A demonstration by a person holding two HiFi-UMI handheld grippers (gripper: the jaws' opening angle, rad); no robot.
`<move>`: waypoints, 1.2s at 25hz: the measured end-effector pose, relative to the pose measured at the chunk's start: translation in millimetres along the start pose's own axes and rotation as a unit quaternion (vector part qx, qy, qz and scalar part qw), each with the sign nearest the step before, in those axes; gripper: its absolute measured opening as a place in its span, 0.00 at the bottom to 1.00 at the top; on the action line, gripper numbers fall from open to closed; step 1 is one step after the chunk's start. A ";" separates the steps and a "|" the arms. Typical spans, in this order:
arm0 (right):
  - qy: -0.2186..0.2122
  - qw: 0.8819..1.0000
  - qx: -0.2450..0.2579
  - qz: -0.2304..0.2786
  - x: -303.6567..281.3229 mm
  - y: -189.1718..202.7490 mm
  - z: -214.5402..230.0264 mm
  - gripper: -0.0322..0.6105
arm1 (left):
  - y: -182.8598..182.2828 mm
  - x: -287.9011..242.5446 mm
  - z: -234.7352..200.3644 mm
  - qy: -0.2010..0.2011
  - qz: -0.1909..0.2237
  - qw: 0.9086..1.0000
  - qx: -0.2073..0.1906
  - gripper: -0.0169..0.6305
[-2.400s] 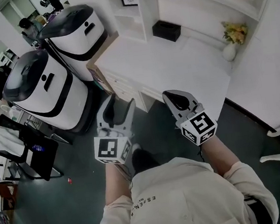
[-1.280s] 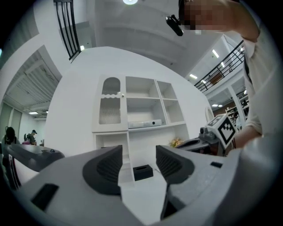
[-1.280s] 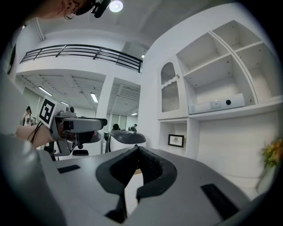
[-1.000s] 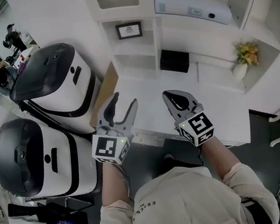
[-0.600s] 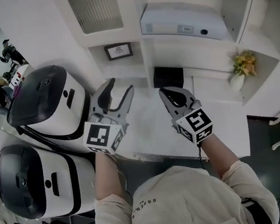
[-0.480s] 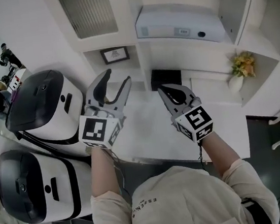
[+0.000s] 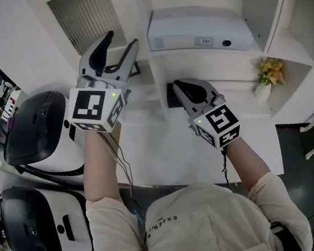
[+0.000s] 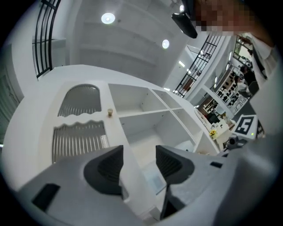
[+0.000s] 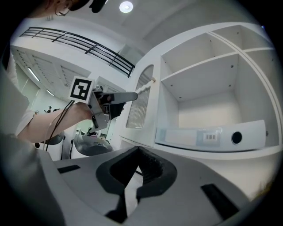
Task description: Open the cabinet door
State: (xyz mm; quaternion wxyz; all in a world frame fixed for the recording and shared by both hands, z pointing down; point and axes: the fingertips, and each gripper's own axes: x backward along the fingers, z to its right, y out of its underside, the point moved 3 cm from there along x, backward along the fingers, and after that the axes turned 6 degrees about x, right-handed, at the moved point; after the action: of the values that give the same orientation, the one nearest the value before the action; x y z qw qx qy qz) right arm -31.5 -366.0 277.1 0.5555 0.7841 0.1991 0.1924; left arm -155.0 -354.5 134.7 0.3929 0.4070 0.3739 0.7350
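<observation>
The white cabinet door [image 7: 86, 12] has ribbed glass panels and stands shut at the upper left. In the left gripper view the door [image 8: 79, 132] fills the left side, with a small brass knob [image 8: 109, 113] on its right edge. My left gripper [image 7: 120, 41] is raised in front of the door's lower right corner. Its jaws [image 8: 138, 161] are open and hold nothing, and the knob lies above and beyond them. My right gripper [image 7: 182, 89] is shut and empty, lower down over the desk. From the right gripper view the left gripper [image 9: 110, 100] shows beside the door [image 9: 139, 103].
Open shelves stand right of the door, one holding a flat white box [image 7: 196, 31]. A vase of flowers [image 7: 270, 75] and a black box [image 7: 170, 94] sit on the white desk [image 7: 165, 144]. Two white and black machines [image 7: 36, 126] stand at the left.
My left gripper has risen from desk height up to the cabinet door, still open. The view has tilted upward, and the right gripper has stayed low and shut.
</observation>
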 end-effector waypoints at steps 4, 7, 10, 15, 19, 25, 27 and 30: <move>0.021 1.000 0.010 0.003 -14.3 -12.9 3.5 0.07 | -16.1 -27.1 -33.9 0.016 0.013 1.000 0.001 0.38; 0.026 1.000 0.002 0.009 -26.7 -18.3 6.9 0.07 | -32.1 -47.6 -54.8 0.036 0.028 0.999 0.009 0.38; 0.033 0.999 -0.004 0.008 -37.2 -16.9 5.7 0.07 | -48.1 -68.2 -69.6 0.047 0.039 0.998 -0.010 0.38; 0.052 0.999 0.008 -0.002 -51.4 -16.1 8.0 0.07 | -79.3 -97.8 -86.9 0.036 0.063 0.996 -0.045 0.36; 0.066 0.998 0.008 -0.009 -55.0 -13.2 10.5 0.07 | -98.5 -112.2 -92.0 0.033 0.088 0.994 -0.063 0.36; 0.084 0.996 0.005 -0.019 -50.6 -7.1 19.2 0.07 | -107.9 -122.6 -90.8 0.018 0.109 0.990 -0.084 0.28; 0.090 0.996 0.004 -0.019 -48.1 -5.9 22.4 0.07 | -108.0 -123.5 -94.2 0.002 0.120 0.989 -0.089 0.17; 0.097 0.995 -0.001 -0.022 -44.7 -2.9 26.0 0.07 | -106.4 -123.5 -93.6 -0.003 0.125 0.986 -0.111 0.17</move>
State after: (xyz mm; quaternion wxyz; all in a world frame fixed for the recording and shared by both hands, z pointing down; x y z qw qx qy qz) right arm -56.0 -409.3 262.8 0.5385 0.7567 0.2688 0.2551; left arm -164.9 -441.1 -31.8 0.3416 0.4063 0.2347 0.8144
